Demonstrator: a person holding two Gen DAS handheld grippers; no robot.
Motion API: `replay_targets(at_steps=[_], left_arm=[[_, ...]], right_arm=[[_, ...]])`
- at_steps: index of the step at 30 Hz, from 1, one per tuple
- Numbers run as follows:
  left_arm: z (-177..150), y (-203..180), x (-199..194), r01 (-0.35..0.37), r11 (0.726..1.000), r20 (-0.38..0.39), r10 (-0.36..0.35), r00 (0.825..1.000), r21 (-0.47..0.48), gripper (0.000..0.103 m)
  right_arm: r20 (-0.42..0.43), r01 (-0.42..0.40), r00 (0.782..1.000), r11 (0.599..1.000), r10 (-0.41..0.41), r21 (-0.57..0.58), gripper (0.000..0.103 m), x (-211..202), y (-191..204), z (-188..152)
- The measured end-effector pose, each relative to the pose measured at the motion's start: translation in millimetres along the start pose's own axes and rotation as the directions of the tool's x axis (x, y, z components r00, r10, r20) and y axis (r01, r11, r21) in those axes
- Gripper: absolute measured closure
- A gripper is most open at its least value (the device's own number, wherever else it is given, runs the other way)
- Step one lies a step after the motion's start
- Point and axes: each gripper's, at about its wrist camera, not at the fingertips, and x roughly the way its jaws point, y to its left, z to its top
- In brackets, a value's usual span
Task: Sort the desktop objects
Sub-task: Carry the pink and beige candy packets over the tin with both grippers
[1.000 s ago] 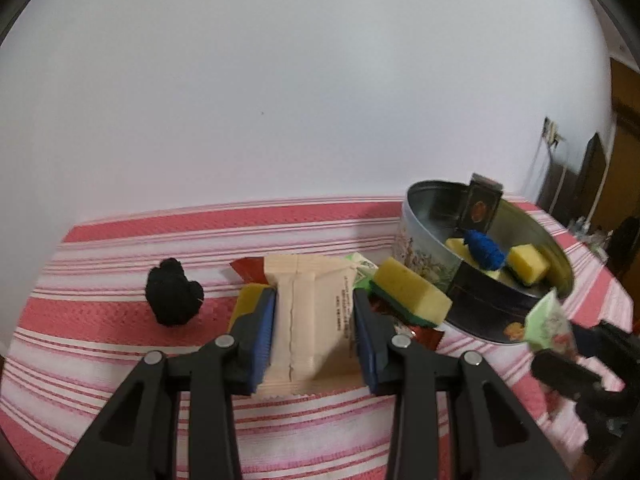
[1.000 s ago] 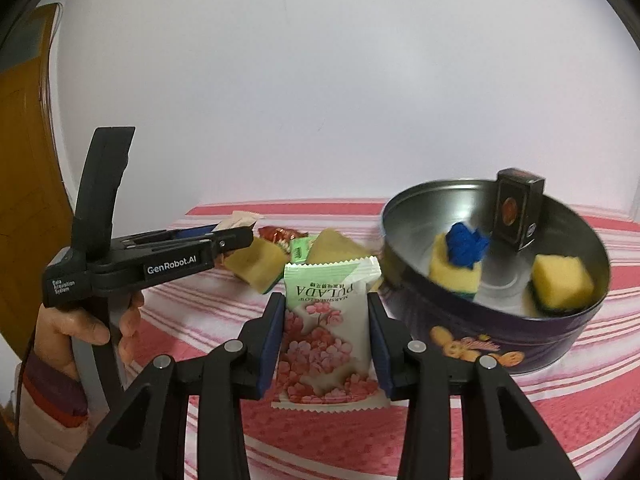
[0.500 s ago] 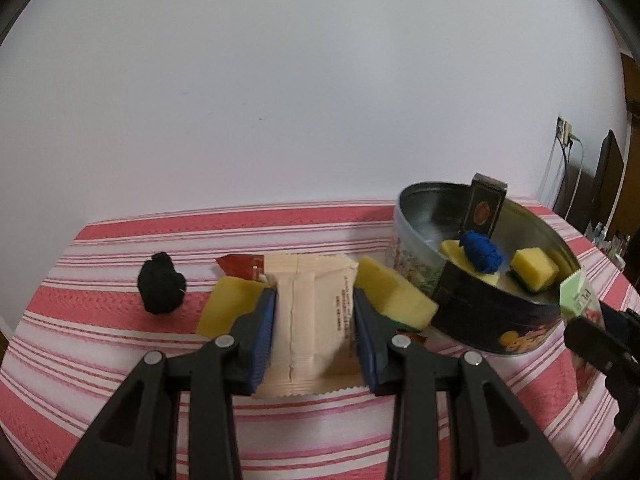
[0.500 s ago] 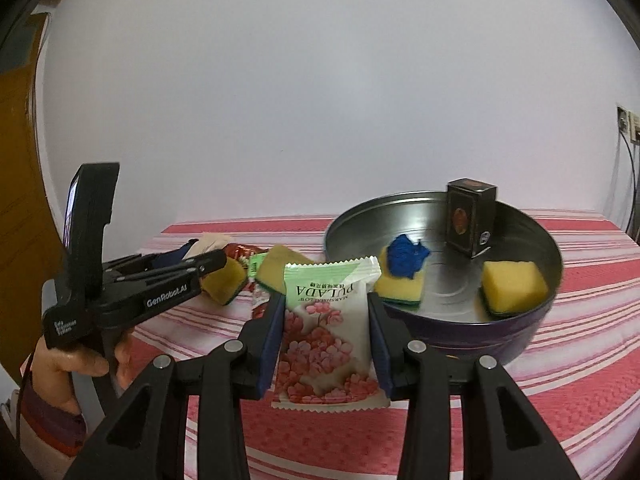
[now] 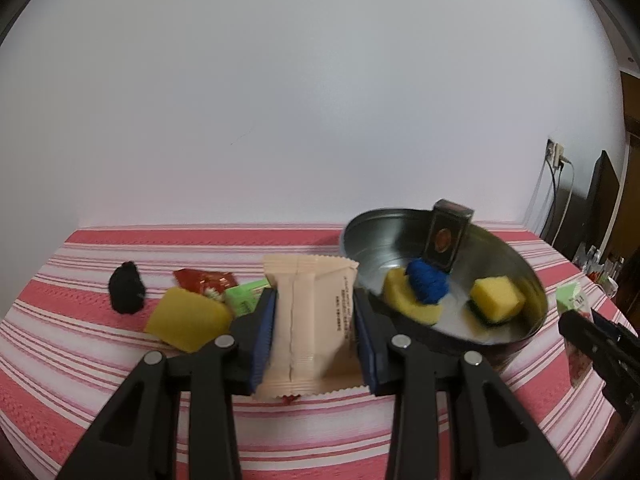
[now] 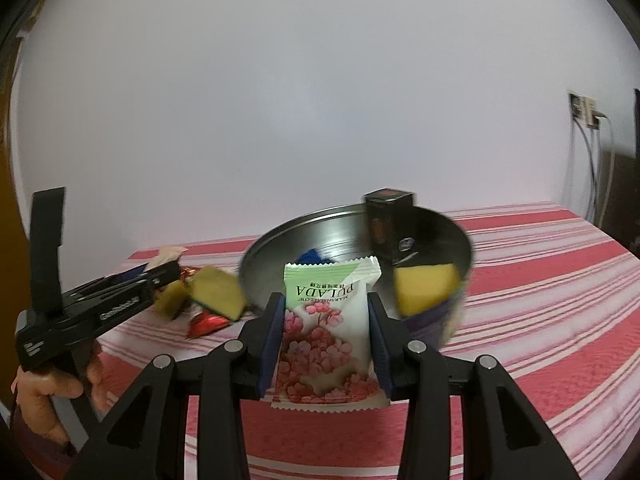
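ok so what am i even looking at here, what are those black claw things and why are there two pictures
Each picture comes from a camera mounted on a hand-held gripper, looking forward along its two black fingers. There is no robot: a person's hand holds each one. The left gripper is shut on a beige snack packet; the right gripper is shut on a green and white marshmallow packet. Ahead, on a red striped tablecloth, stands a round metal tin holding yellow sponges, a blue ball of yarn and a small dark box. Beside the tin lie another sponge, more wrappers and a black ball of yarn.
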Motion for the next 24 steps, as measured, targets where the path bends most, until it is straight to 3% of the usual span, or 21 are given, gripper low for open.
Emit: replay_targets(at_steps=[15,24], left_arm=[[23.9,-76.7,9.6,0.011,0.998,0.034,-0.013,0.999,0.069,0.067],[36.9,-110.8,31.9,0.041,0.997,0.028,-0.043,0.999,0.060,0.067]], right_arm=[[0.097,0.142,0.984,0.988,-0.147,0.062,0.060,-3.4,-71.8,25.2],[0.131,0.199,0.970,0.978,-0.207,0.070,0.060,13.6,-88.6,45.6]])
